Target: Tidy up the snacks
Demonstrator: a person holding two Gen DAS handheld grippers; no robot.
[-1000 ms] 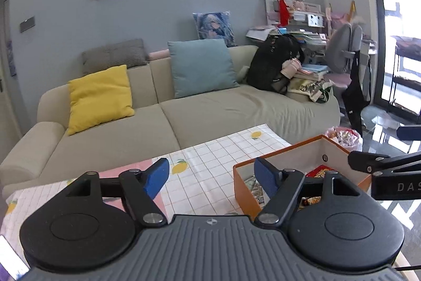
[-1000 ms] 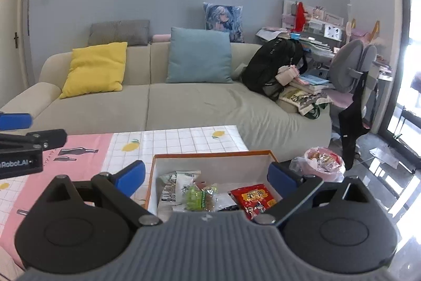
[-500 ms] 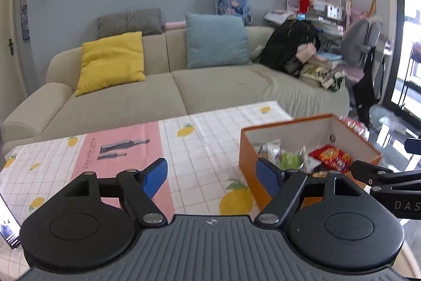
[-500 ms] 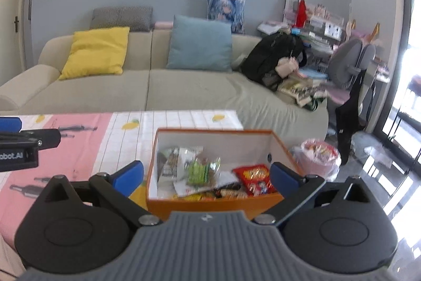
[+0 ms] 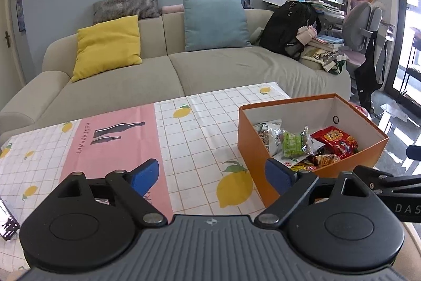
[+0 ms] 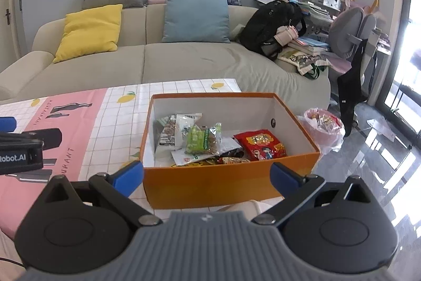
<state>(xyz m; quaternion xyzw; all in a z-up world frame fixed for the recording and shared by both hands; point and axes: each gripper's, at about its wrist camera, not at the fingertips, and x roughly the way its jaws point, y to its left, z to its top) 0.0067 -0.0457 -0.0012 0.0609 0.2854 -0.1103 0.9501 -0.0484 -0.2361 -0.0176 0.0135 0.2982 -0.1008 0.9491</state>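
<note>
Where the left wrist view looks across the tablecloth [image 5: 184,138], the left gripper [image 5: 213,173] gapes wide and empty, the orange box [image 5: 252,149] of snacks [image 5: 294,144] just right. From the right wrist, the right gripper [image 6: 208,175] spreads wide, empty, before it; packets look already gathered, lower ones hidden.

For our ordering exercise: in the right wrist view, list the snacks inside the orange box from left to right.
White-wrapped snack pack → green snack packet → red snack bag, all lying loose in the orange box. The small packets underneath overlap too much to place.
</note>
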